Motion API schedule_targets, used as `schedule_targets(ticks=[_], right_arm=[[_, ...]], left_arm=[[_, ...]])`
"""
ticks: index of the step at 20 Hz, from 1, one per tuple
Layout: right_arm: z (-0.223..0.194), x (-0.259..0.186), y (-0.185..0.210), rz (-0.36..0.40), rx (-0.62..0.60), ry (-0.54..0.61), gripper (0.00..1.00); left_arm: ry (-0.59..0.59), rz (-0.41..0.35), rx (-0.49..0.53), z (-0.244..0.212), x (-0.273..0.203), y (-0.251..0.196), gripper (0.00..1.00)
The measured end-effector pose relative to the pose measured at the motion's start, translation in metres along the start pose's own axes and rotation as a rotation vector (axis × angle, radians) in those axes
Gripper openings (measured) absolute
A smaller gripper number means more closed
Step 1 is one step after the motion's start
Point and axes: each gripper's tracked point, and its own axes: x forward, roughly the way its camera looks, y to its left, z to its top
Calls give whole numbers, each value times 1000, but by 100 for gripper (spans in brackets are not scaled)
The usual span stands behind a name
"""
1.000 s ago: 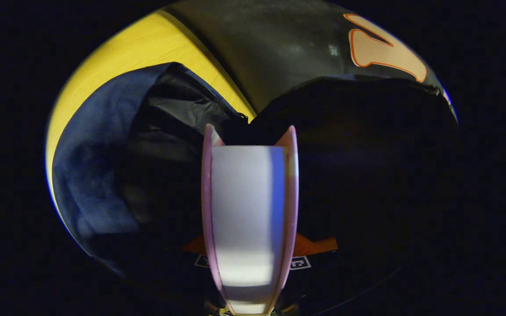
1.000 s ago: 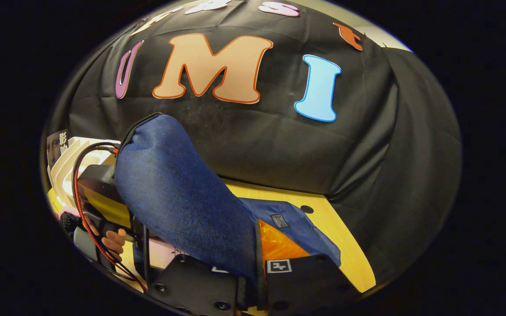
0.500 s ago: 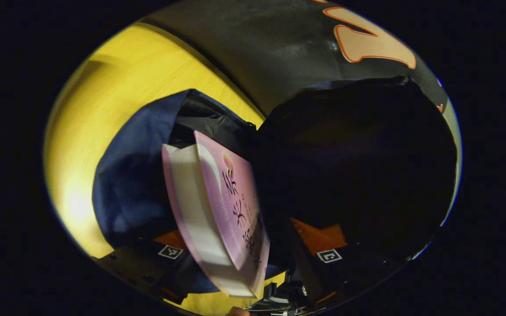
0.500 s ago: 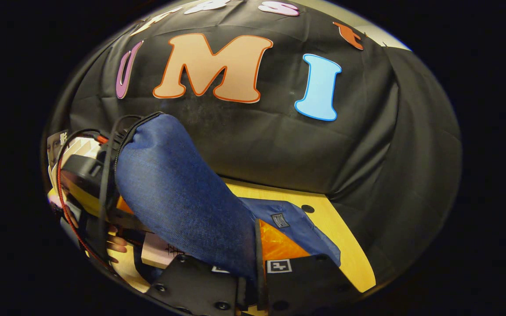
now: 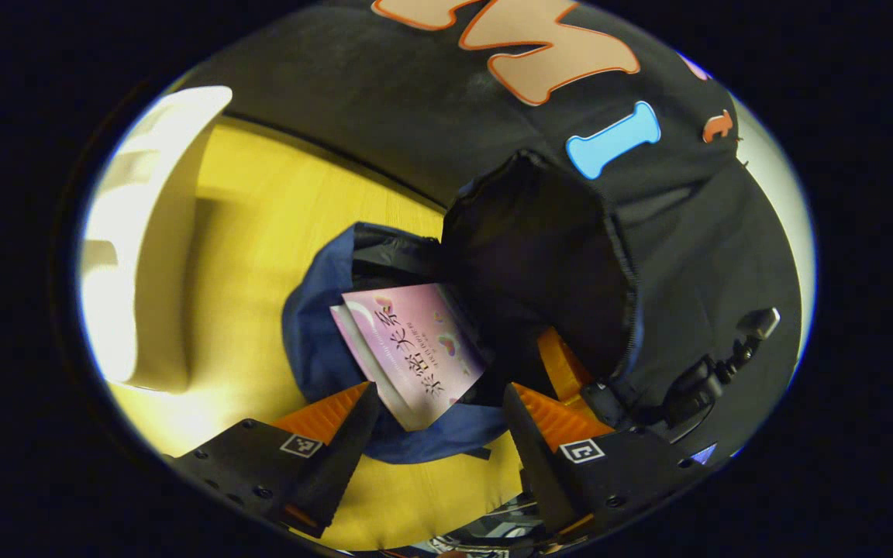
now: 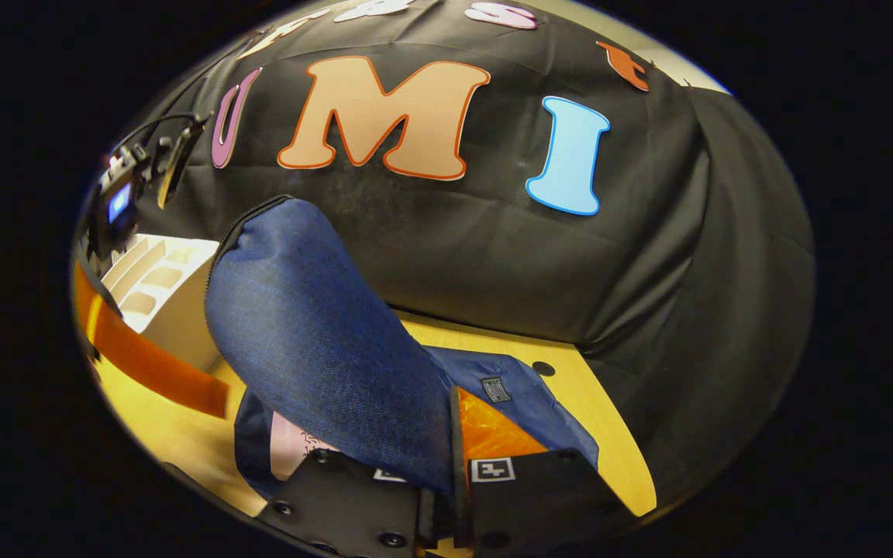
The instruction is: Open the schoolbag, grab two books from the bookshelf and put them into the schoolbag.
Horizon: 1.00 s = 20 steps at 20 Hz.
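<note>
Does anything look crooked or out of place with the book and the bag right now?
The pink book lies tilted in the schoolbag mouth, one corner poking over the rim, not fully inside. The right gripper pinches the bag's flap upward; the left gripper is open above it.

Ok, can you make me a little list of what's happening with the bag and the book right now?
schoolbag: blue, open, lying on the yellow table
bag flap: held up by the right gripper, jaws shut on it
pink book: sitting in the bag's opening, partly sticking out
left gripper: jaws open, above the book, not touching it
bookshelf: pale, on the table to the left in the left gripper view
</note>
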Motion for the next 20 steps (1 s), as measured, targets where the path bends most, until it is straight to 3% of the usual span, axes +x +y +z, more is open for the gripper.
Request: schedule_targets(ticks=[1, 6, 11, 14, 17, 20], right_arm=[[-1, -1, 1, 0, -3, 2, 9], [-2, -2, 3, 5, -25, 2, 9], [-4, -2, 8, 9, -41, 3, 9], [-4, -3, 8, 8, -42, 6, 9], [-4, -1, 9, 6, -37, 8, 9], [-3, -1, 9, 6, -41, 9, 9]], left_arm=[[-11, 15, 11, 4, -14, 1, 95], [-80, 100, 52, 41, -92, 22, 95], [-126, 243, 55, 80, -181, 65, 94], [-137, 384, 28, 98, -243, 104, 93], [-124, 563, 95, 114, -303, 151, 93], [-93, 675, 124, 126, -344, 183, 92]])
